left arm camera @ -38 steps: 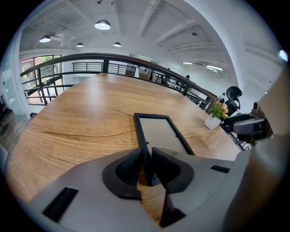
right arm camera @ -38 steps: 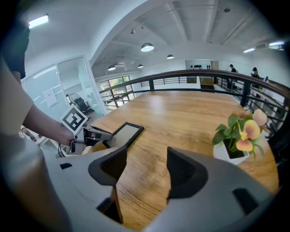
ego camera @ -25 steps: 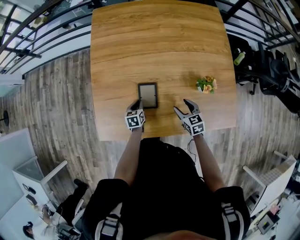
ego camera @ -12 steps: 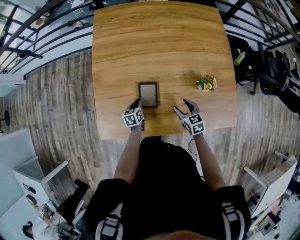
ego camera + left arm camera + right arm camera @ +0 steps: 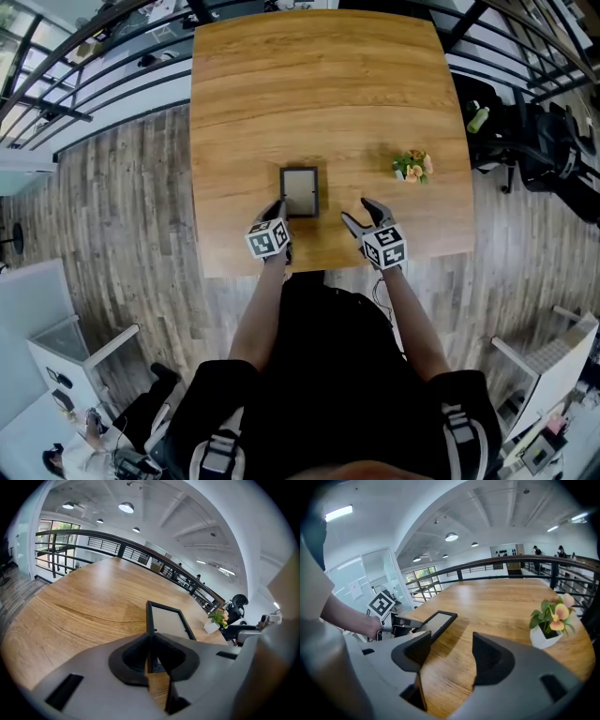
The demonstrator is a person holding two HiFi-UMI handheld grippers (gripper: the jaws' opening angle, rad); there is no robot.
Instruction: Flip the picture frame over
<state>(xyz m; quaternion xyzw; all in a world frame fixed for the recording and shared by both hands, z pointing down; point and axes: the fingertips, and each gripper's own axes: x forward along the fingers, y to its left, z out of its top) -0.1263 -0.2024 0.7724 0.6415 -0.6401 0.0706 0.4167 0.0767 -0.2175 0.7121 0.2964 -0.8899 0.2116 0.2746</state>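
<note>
The wooden surface (image 5: 319,94) has a light, grained top. A dark picture frame (image 5: 300,192) lies close to its near edge, slightly left of the middle. A small potted plant (image 5: 412,167) stands near the right edge, well apart from the frame.

No words, numbers or brand names can be read anywhere. The only printed signs are black-and-white square codes on the cubes (image 5: 268,239) of the left gripper (image 5: 278,206) and right gripper (image 5: 355,210) — patterns, not letters. The frame (image 5: 299,191) bears no legible print — its pane looks blank.
</note>
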